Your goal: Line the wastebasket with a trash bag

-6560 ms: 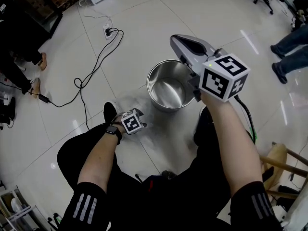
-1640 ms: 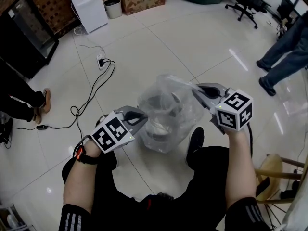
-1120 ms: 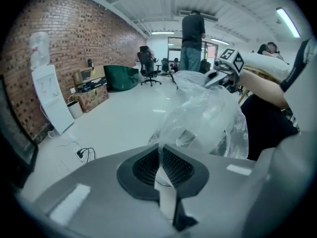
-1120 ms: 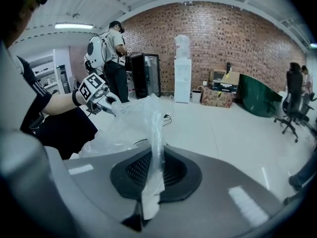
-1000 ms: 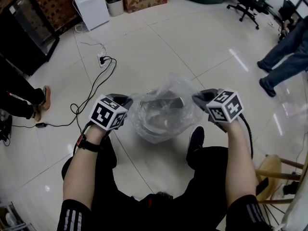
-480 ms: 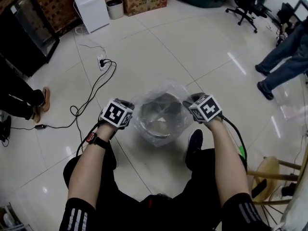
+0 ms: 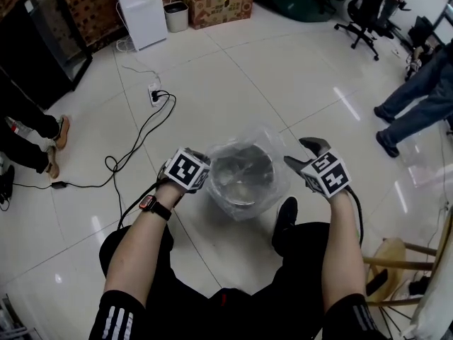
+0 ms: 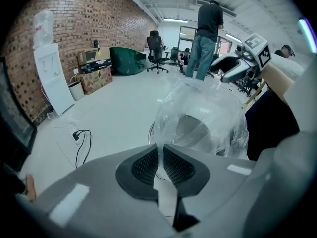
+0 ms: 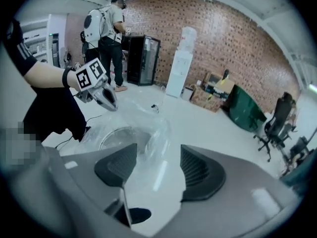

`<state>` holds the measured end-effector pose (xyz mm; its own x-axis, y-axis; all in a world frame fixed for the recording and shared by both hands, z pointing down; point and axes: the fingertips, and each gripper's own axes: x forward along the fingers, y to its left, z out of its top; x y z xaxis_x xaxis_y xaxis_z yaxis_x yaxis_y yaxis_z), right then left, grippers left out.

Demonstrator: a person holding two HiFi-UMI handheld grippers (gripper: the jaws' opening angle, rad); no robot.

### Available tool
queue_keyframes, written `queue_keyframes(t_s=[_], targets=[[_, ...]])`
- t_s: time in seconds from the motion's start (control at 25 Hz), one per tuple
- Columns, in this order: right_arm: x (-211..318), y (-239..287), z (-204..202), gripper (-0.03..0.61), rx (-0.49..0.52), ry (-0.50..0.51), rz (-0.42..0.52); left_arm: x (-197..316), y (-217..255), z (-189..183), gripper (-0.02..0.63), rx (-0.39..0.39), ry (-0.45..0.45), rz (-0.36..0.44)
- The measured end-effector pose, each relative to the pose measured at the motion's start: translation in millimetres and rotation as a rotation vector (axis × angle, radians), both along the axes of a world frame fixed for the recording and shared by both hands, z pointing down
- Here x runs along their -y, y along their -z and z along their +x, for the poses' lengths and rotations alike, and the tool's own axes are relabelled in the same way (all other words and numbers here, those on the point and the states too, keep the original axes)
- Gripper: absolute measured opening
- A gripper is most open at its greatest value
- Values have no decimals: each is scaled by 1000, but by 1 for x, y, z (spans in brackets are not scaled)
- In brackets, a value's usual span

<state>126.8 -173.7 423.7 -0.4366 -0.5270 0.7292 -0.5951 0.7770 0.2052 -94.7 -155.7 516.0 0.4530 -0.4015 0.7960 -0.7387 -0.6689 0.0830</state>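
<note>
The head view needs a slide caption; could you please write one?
Clear trash bag draped over steel wastebasket: left gripper pinches its edge; right gripper, jaws just opened, straddles loose film.

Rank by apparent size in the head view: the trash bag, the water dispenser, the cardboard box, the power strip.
1. trash bag
2. water dispenser, cut off at the top
3. cardboard box
4. power strip
The bag is nearest; real sizes unsure.

Steel wastebasket [image 7: 244, 179] upright on floor; clear trash bag [image 7: 265, 147] draped over.
</note>
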Motion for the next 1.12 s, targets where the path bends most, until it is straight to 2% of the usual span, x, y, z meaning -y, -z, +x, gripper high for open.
queue_keyframes(t_s=[0.08, 0.12, 0.24, 0.32, 0.4, 0.48, 0.56, 0.64, 0.72, 0.88, 1.12], targets=[[-3, 26, -30, 281, 56, 74, 85, 2, 3, 1, 14, 1, -10, 5], [-8, 31, -50, 277, 82, 130, 92, 3, 5, 1, 14, 4, -14, 6], [-25, 8, -105, 268, 97, 282, 14, 9, 7, 0, 14, -8, -13, -6], [-33, -27, -126, 266, 45, 339, -50, 9, 3, 1, 14, -28, -9, -34], [-35, -62, -133, 265, -41, 374, -89, 7, -6, -1, 14, 14, -33, -61], [-29, -87, -134, 265, -125, 393, -88, 10, -13, -8, 21, 69, -54, -68], [-18, -104, -133, 267, -159, 391, -85, 16, -12, -10, 20, 38, -36, -75], [-7, -122, -132, 267, -168, 382, -95, 23, -9, -4, 21, -28, -19, -88], [4, -145, -130, 267, -184, 378, -118, 33, -7, 1, 21, -53, -8, -85], [12, -187, -137, 267, -212, 378, -179, 42, -17, 5, 21, -51, -2, -103], [22, -231, -158, 268, -192, 353, -235, 52, -41, -8, 21, -24, 38, -140]])
